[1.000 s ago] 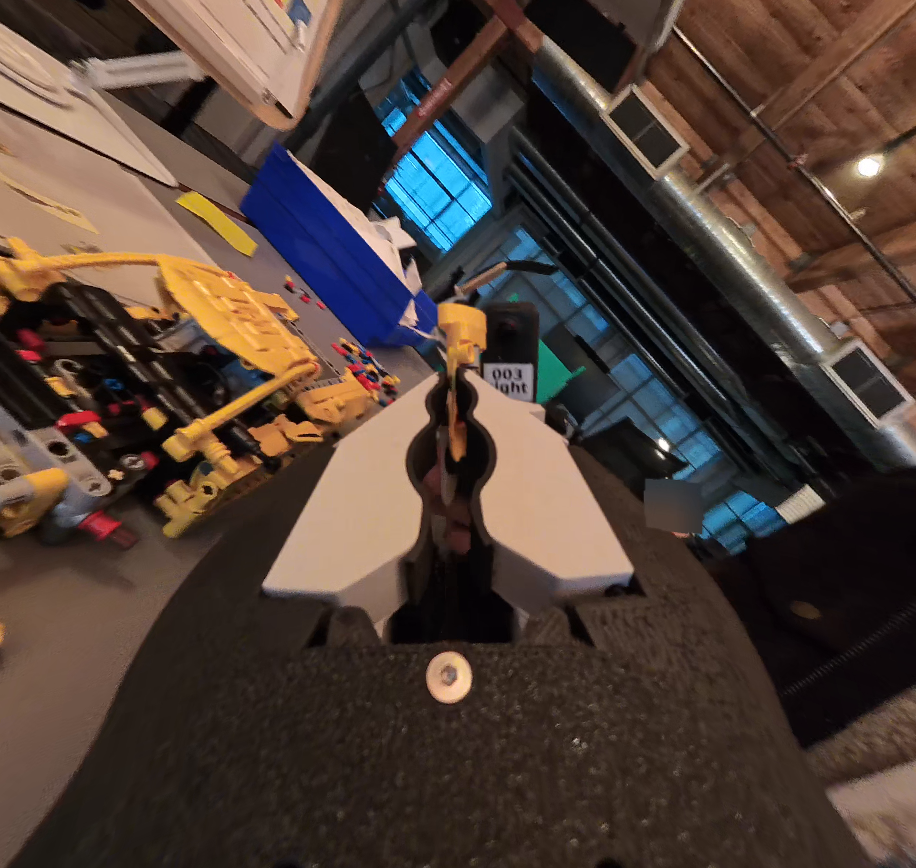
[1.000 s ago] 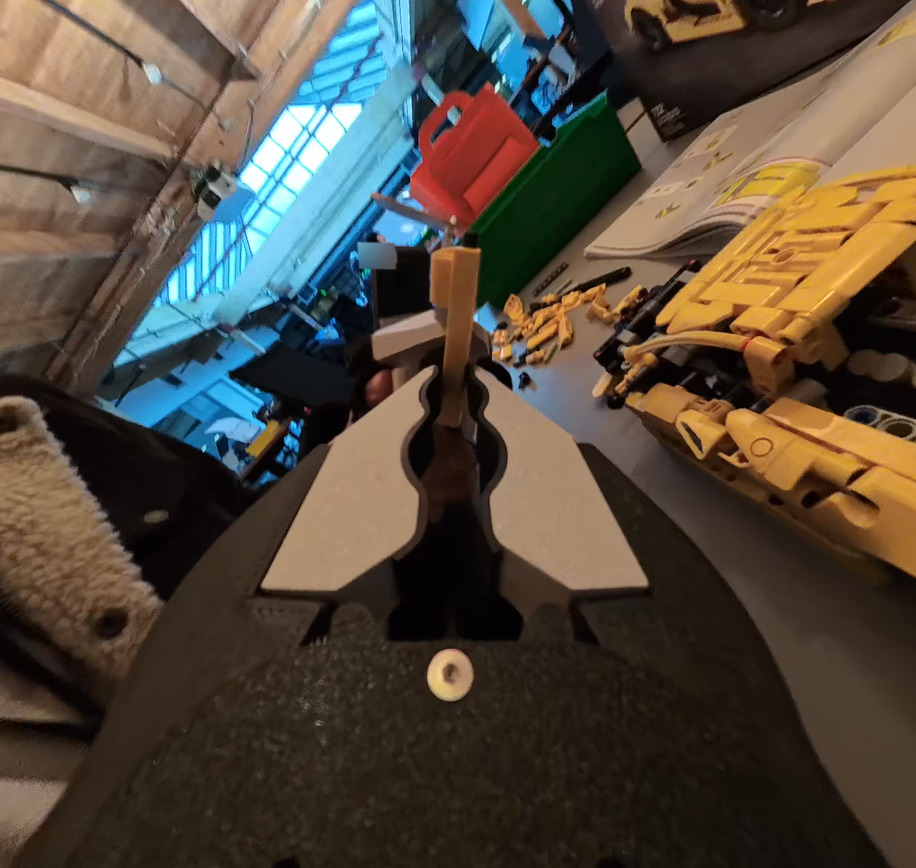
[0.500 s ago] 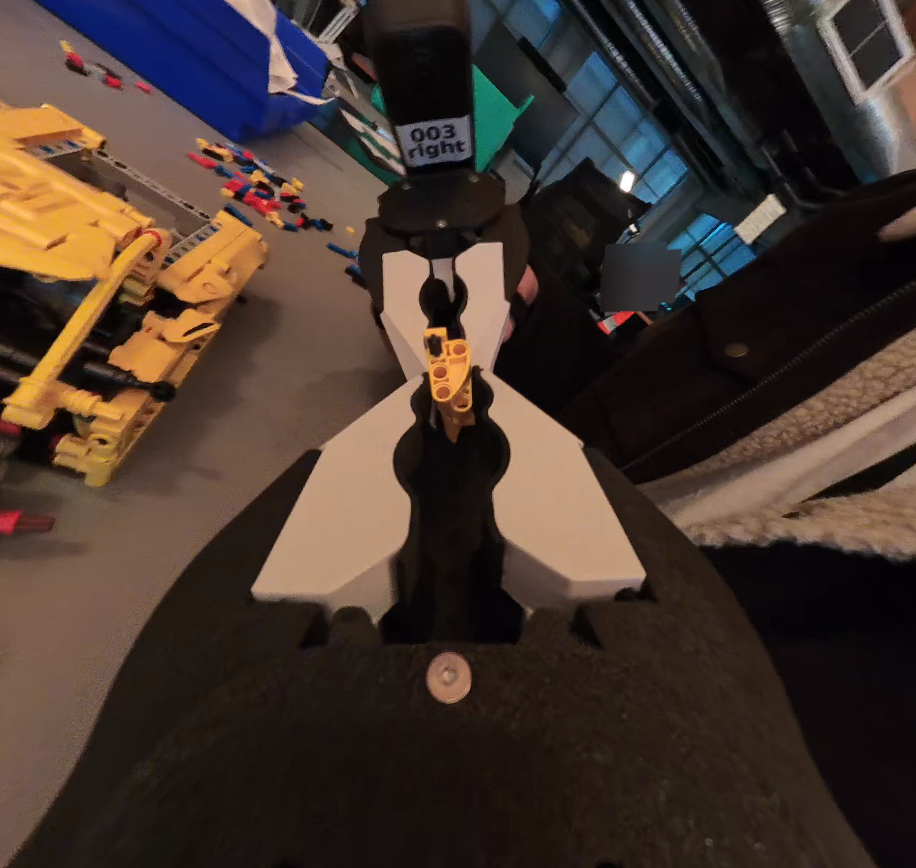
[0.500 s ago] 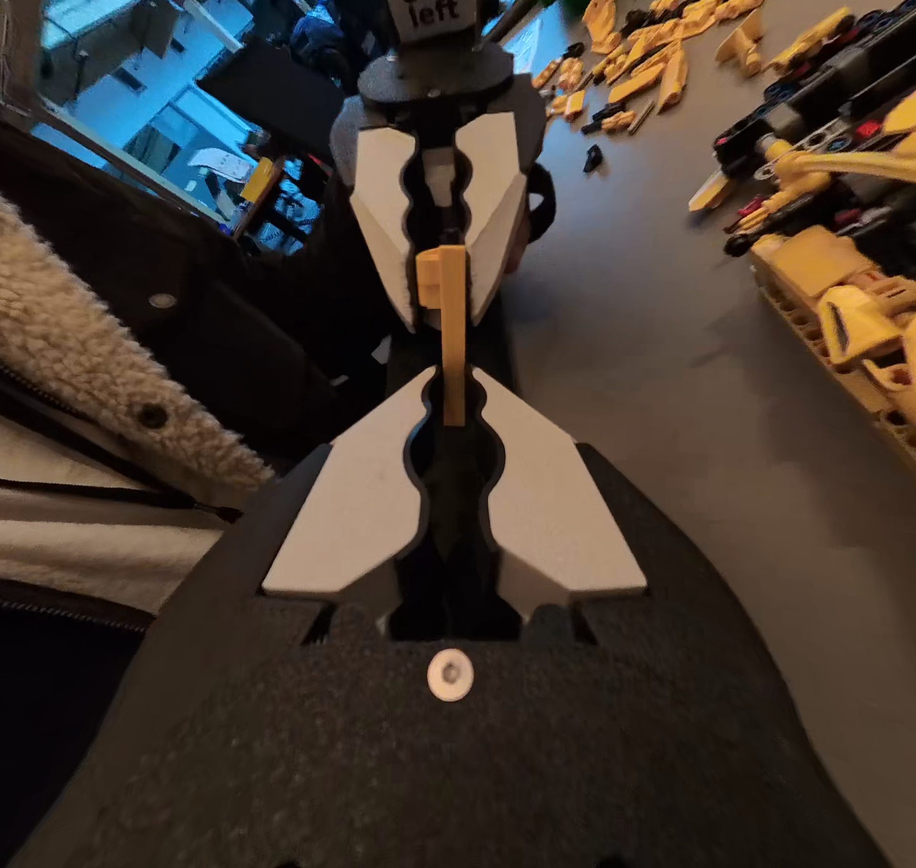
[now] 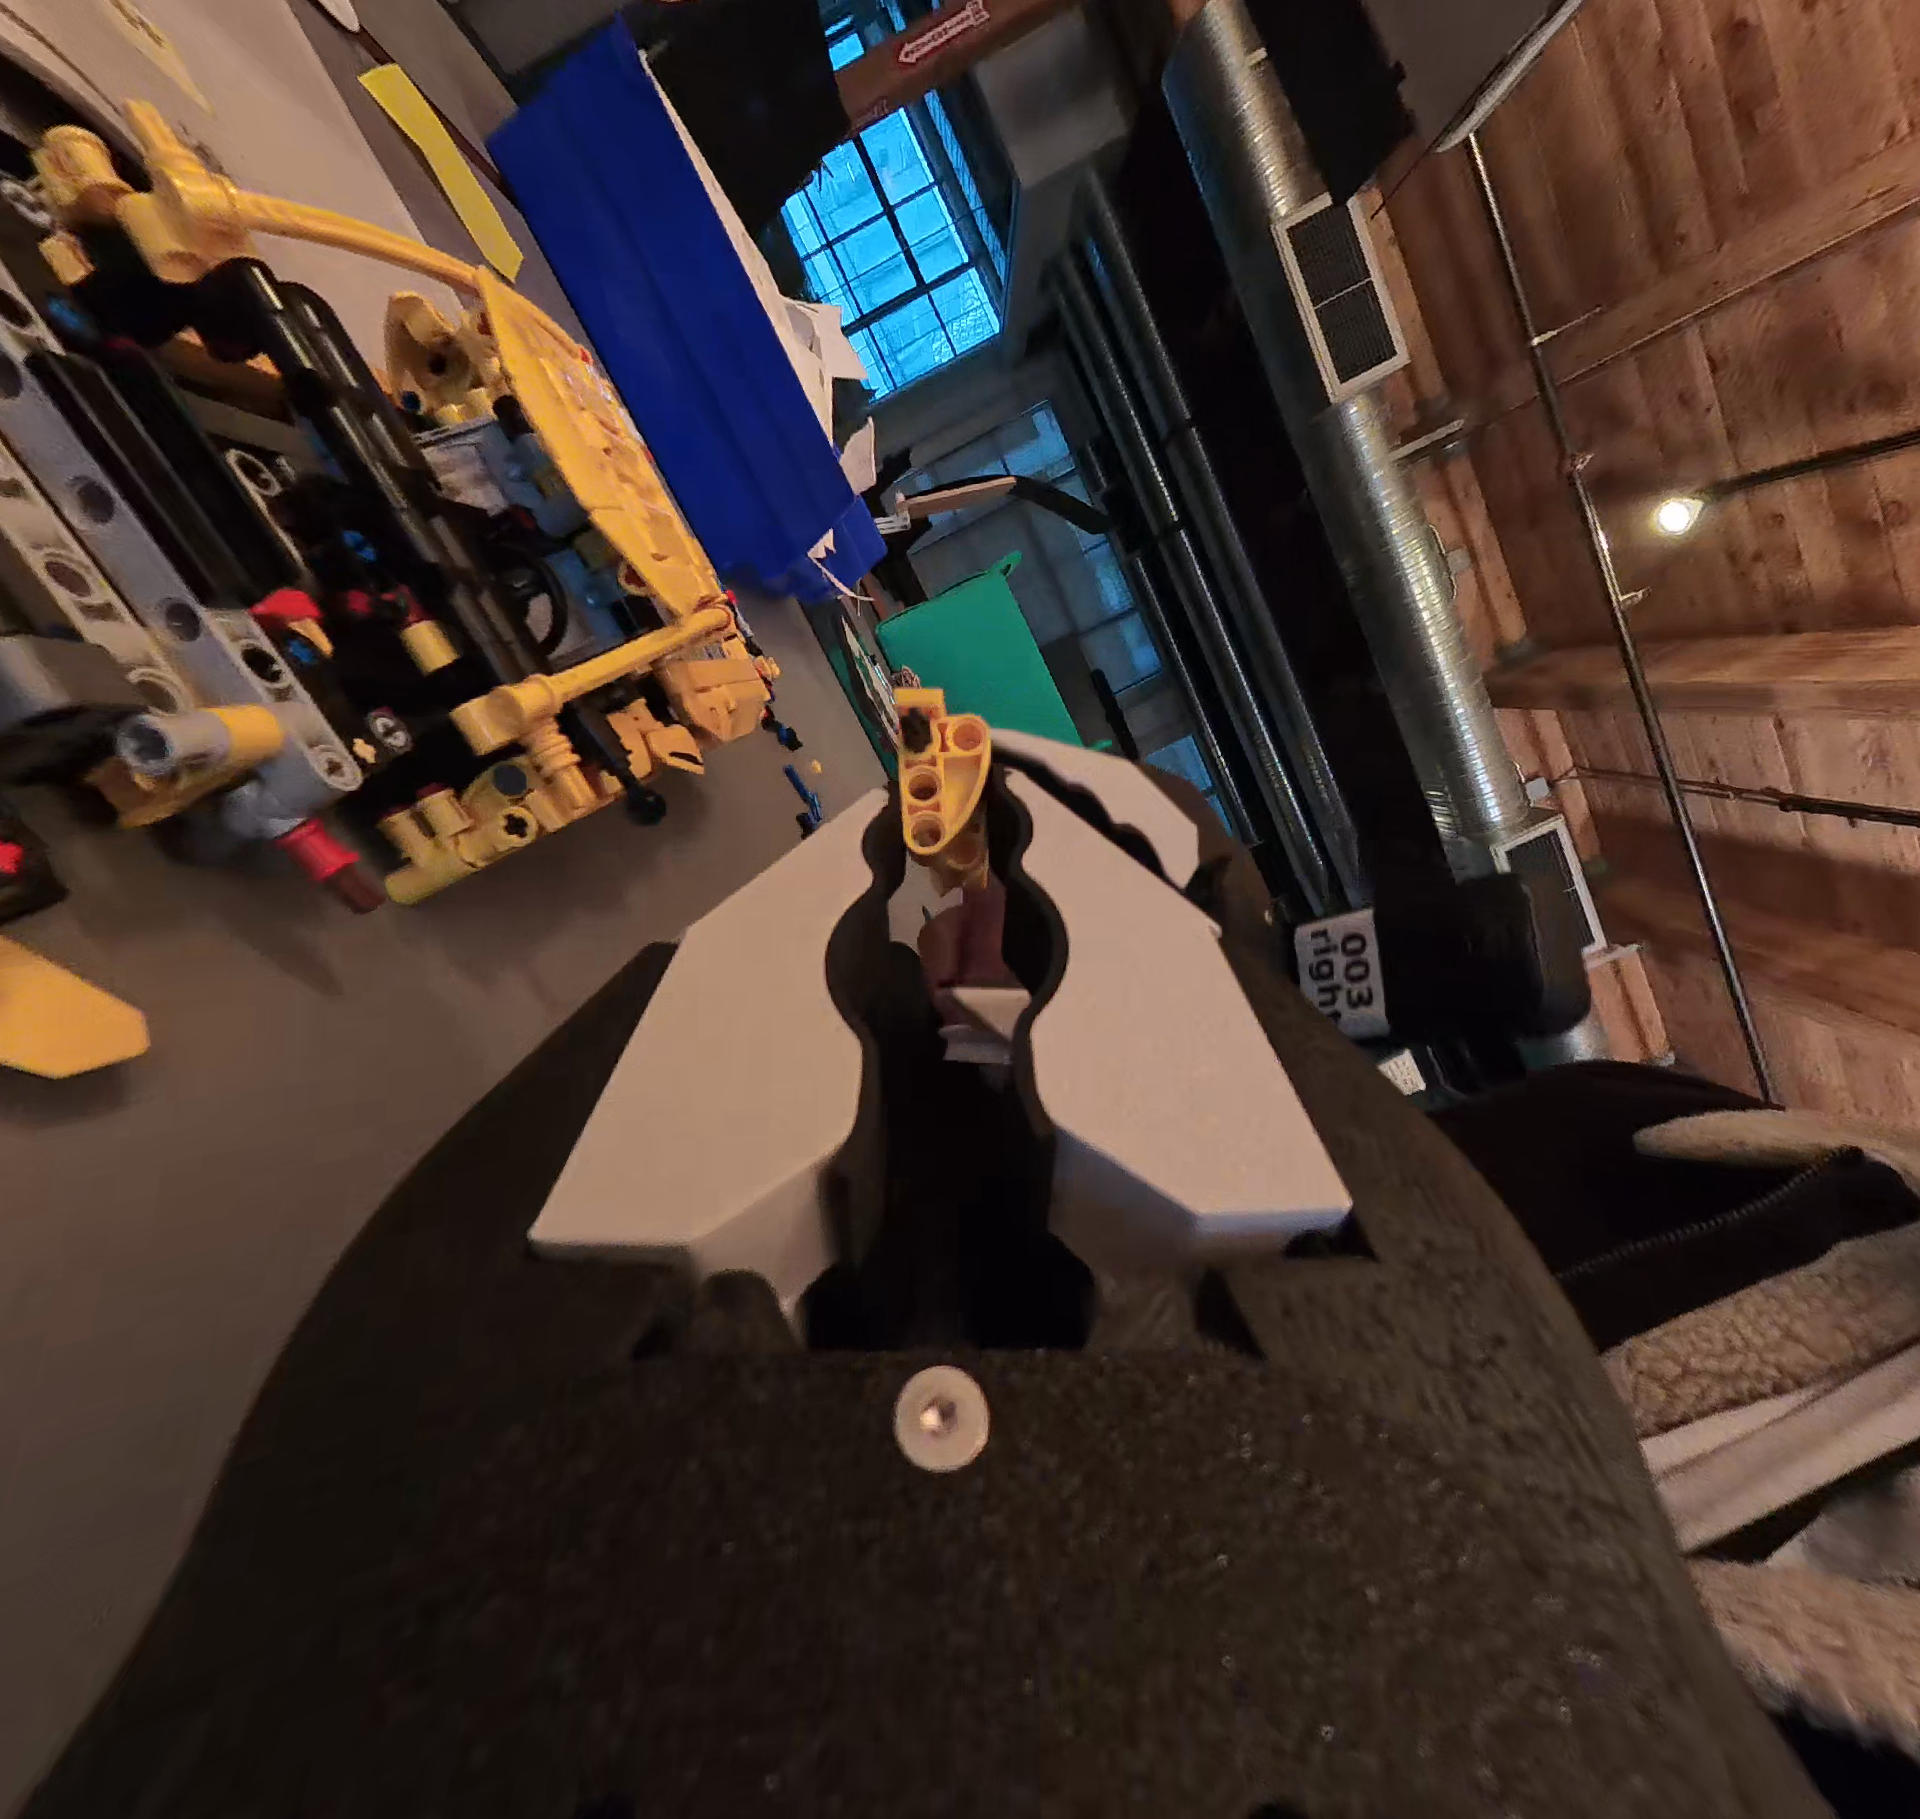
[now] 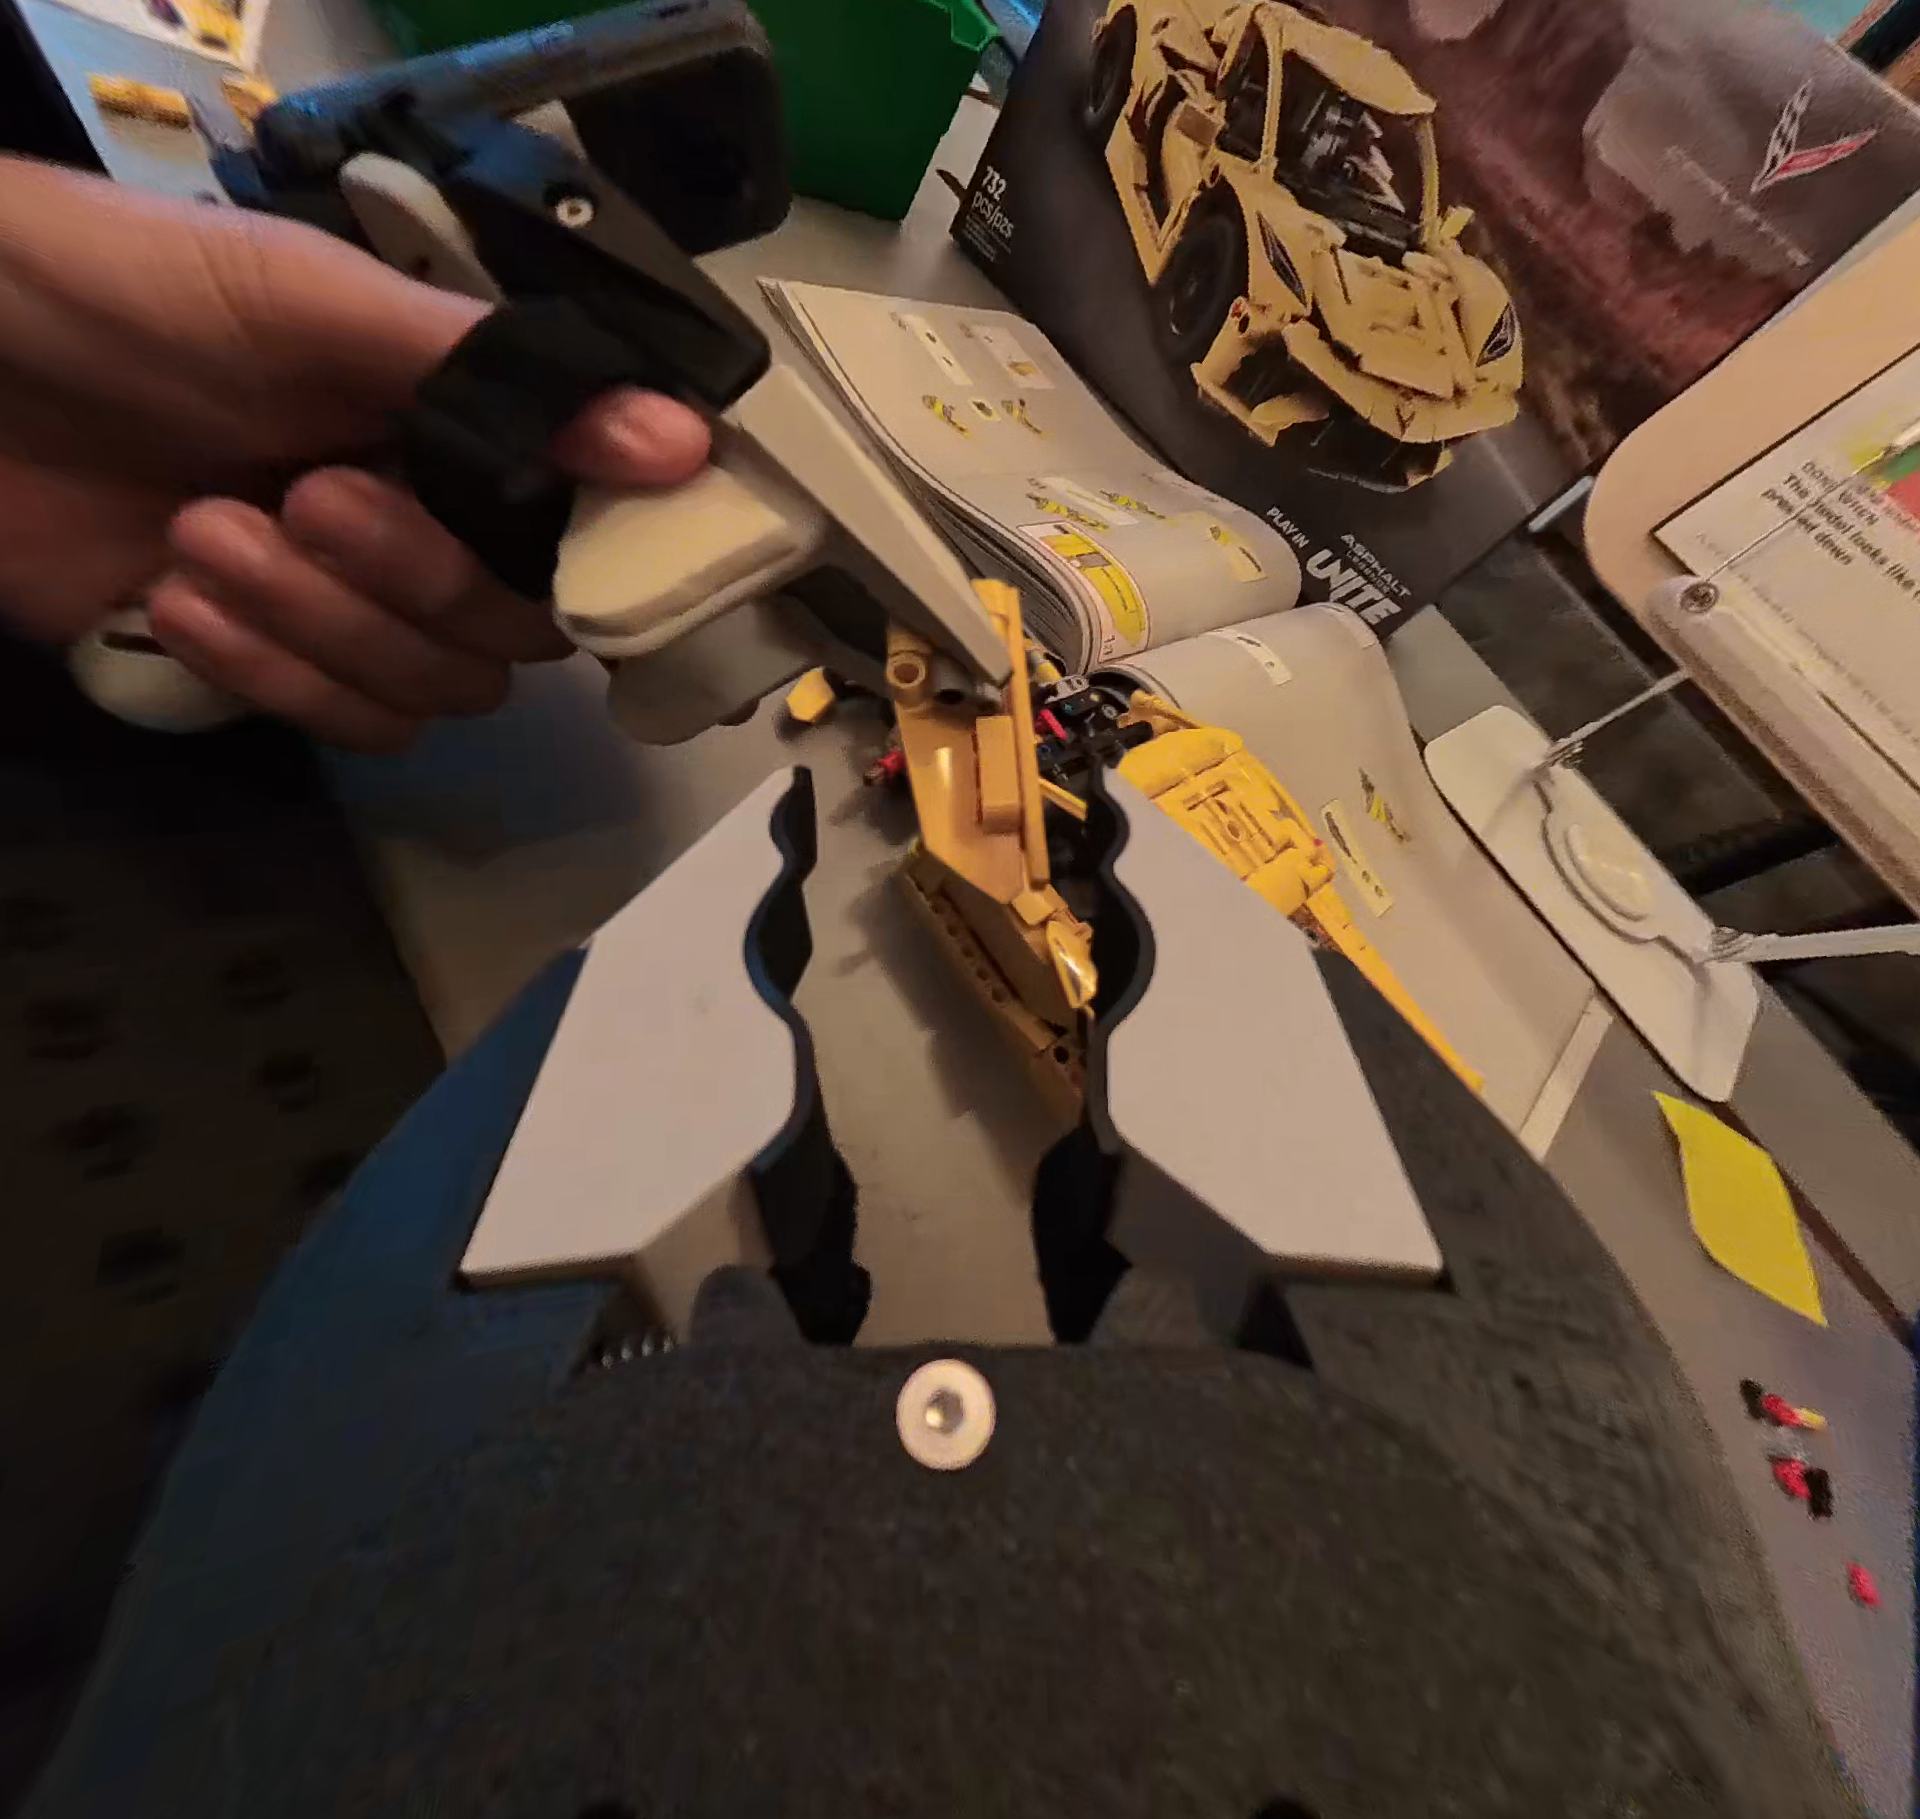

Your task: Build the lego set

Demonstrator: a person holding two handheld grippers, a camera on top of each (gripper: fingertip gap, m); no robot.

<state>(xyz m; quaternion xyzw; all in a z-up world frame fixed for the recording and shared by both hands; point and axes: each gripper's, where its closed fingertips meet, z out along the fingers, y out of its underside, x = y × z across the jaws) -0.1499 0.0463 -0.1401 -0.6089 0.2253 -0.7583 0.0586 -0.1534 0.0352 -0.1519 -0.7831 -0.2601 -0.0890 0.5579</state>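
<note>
Yellow lego subassembly [image 6: 982, 782] hangs above the grey table [image 6: 935, 1198], clamped at its top by the left gripper [image 6: 987, 663], just beyond the right gripper [image 6: 951, 886], whose fingers stand apart and empty. Partly built car [image 5: 436, 564] lies left. Re-grip low on the beam, squarely, before the left gripper releases.

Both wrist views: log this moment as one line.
left claw: shut on yellow piece | right claw: open, holds nothing | yellow car model: on table | manual: open
</note>
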